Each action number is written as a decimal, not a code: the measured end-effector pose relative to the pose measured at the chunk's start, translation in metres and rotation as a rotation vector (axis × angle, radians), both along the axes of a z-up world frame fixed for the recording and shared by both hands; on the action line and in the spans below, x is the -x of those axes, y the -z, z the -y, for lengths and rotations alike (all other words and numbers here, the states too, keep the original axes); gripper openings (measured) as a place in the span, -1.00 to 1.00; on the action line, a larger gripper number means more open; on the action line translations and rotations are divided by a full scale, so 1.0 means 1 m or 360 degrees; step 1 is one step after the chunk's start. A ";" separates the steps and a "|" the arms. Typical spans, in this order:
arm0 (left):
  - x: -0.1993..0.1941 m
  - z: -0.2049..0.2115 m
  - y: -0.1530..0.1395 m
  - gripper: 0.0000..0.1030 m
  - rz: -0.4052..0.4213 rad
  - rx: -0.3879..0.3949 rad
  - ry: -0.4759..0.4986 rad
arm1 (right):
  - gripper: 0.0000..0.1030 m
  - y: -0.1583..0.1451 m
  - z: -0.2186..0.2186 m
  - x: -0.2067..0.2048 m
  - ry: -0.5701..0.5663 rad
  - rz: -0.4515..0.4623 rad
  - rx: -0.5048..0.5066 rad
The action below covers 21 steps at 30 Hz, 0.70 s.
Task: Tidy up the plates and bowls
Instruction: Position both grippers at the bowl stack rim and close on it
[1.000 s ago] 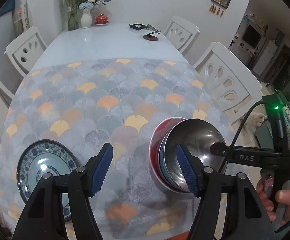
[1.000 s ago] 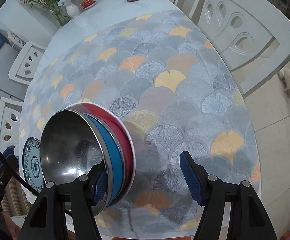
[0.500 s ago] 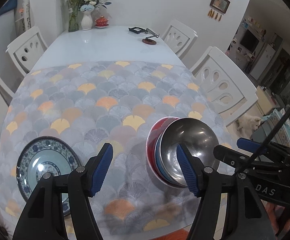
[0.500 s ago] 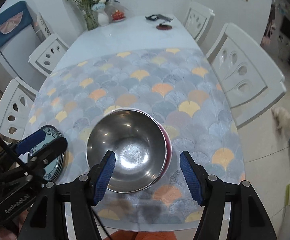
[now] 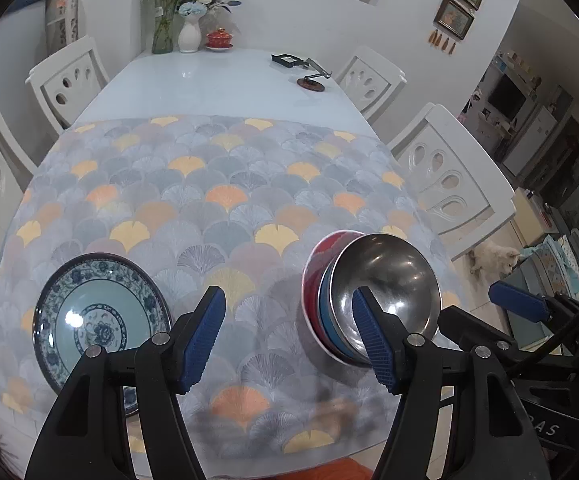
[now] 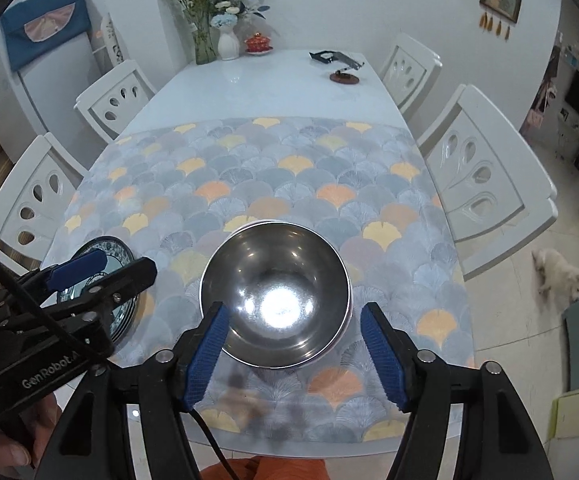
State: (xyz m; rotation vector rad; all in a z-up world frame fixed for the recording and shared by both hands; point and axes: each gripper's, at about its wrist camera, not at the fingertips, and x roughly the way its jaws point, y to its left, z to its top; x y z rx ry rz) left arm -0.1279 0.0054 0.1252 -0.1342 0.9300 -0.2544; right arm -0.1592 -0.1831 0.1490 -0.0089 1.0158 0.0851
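A steel bowl (image 6: 275,292) sits nested in a blue bowl (image 5: 327,320) on a red plate (image 5: 317,256), all resting on the patterned tablecloth (image 5: 225,200). My right gripper (image 6: 294,312) hovers above this stack with its jaws opening; the pads stand clear of the bowl's rim. In the left wrist view the right gripper (image 5: 489,316) shows at the stack's right. A blue-and-white plate (image 5: 101,320) lies at the near left. My left gripper (image 5: 288,296) is open and holds nothing, above the cloth between that plate and the stack.
White chairs (image 6: 485,172) line both sides of the table. At the far end stand a vase of flowers (image 6: 227,40), a red lidded cup (image 6: 258,43) and a small stand (image 6: 343,76). A white dog (image 6: 557,276) lies on the floor at right.
My right gripper rose and swung from beside the stack to above it, rolling so it now looks down into the steel bowl. The left gripper hardly moved.
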 end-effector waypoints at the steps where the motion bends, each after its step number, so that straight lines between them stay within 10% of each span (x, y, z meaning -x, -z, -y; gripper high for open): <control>1: 0.001 0.000 0.000 0.24 0.0003 -0.0004 0.0000 | 0.35 -0.001 0.000 0.001 0.0005 0.0011 -0.0005; 21: 0.017 -0.001 -0.004 0.24 -0.0026 0.0047 0.0009 | 0.37 -0.007 0.003 0.015 0.0080 -0.0017 -0.0038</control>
